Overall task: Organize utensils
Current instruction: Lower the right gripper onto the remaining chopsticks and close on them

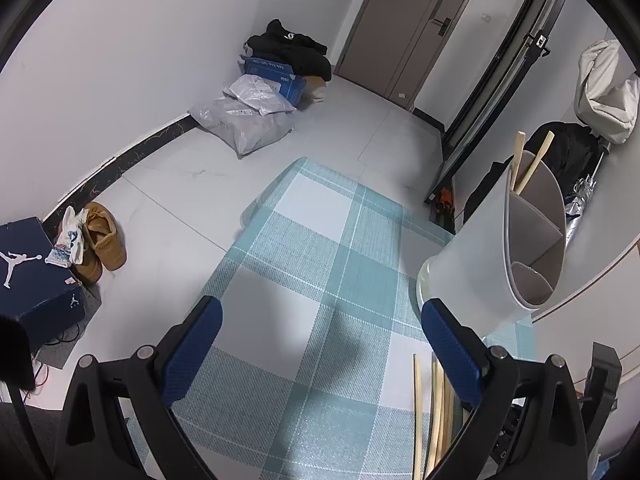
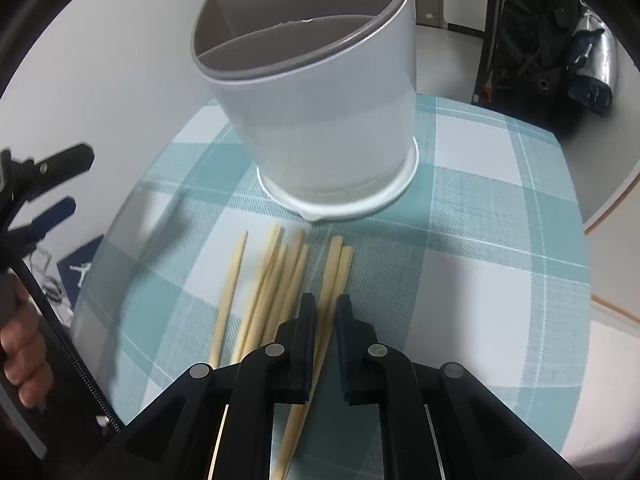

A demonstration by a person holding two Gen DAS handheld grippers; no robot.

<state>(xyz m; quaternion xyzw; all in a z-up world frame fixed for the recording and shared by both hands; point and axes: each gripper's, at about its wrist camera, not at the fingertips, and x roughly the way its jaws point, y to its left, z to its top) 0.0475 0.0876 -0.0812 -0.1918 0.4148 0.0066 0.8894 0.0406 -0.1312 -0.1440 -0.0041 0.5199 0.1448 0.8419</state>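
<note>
Right gripper [image 2: 325, 312] pitched steeply down over the loose chopsticks [image 2: 276, 280] on the teal plaid cloth [image 2: 480, 240]. Its jaws have closed to a narrow gap around the rightmost pair of chopsticks [image 2: 334, 280], which runs between the pads; a pinch low on the shafts, probably so the pair lifts together. Contact on both pads looks likely but is not fully clear.

White utensil holder [image 2: 320, 120] stands just beyond the stick tips, dividers making 3 compartments. 2 chopsticks [image 1: 530, 164] already lean in the far compartment, so that is probably the destination.

Left gripper [image 1: 320, 344] spread wide, empty, hovering over bare cloth beside the holder; it seems parked clear of the pick.
</note>
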